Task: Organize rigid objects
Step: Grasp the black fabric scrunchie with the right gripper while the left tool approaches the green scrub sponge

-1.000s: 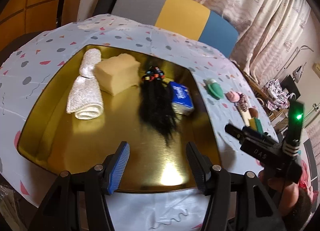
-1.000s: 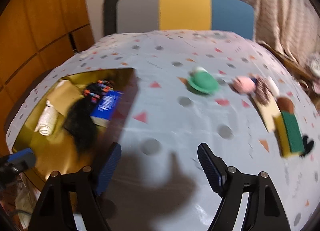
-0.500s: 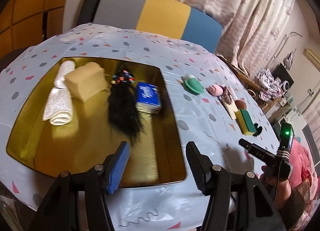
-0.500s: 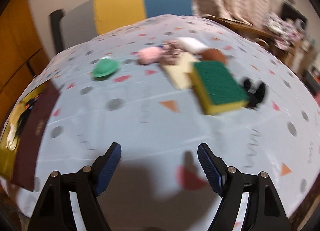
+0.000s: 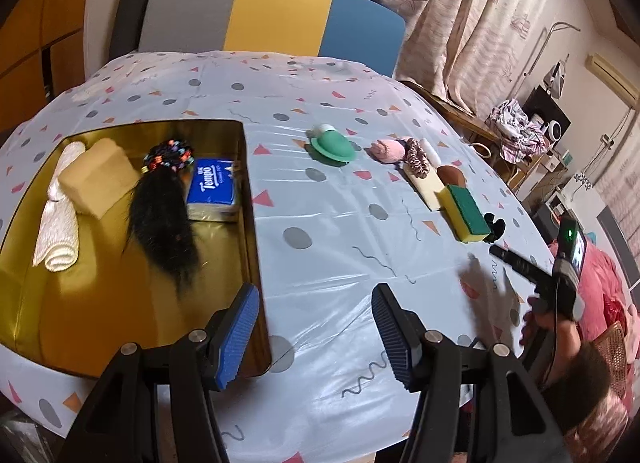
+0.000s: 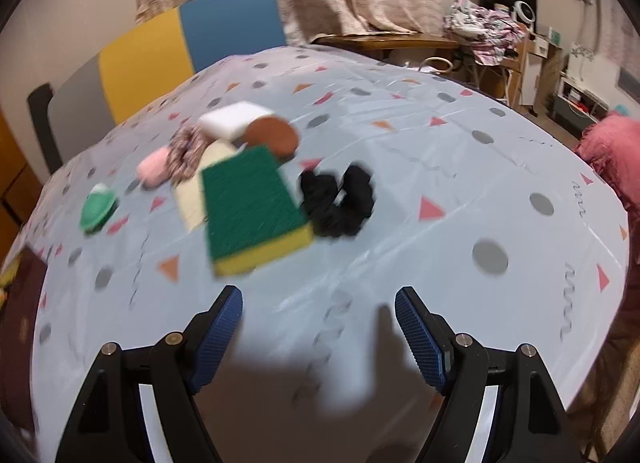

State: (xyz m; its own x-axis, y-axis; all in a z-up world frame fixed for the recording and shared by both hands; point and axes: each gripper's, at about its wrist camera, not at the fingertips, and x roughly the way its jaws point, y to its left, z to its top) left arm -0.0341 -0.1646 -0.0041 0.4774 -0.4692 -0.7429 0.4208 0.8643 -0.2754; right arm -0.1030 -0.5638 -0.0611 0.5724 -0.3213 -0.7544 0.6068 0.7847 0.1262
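A gold tray (image 5: pixel 120 303) on the left of the table holds a rolled white towel (image 5: pixel 56 219), a tan sponge (image 5: pixel 100 179), a black hairpiece (image 5: pixel 160 215) and a blue tissue pack (image 5: pixel 212 189). On the cloth to the right lie a green lid (image 5: pixel 332 145) (image 6: pixel 98 207), a pink puff (image 5: pixel 386 149), a cream block (image 5: pixel 426 187), a green-and-yellow sponge (image 5: pixel 466 213) (image 6: pixel 252 207) and a black scrunchie (image 6: pixel 338 199). My left gripper (image 5: pixel 316 333) is open and empty at the tray's near right corner. My right gripper (image 6: pixel 320 331) is open and empty, just short of the sponge.
A brown disc (image 6: pixel 272 137), a white block (image 6: pixel 234 119) and a patterned scrunchie (image 6: pixel 186 151) lie behind the sponge. A grey, yellow and blue chair back (image 5: pixel 272 19) stands beyond the table. Shelves with clutter (image 6: pixel 488 27) stand at the right.
Both grippers have swung right. The left view has gone from the tray to the tray's right edge and the cloth. The right view has gone from the tray side to the green sponge.
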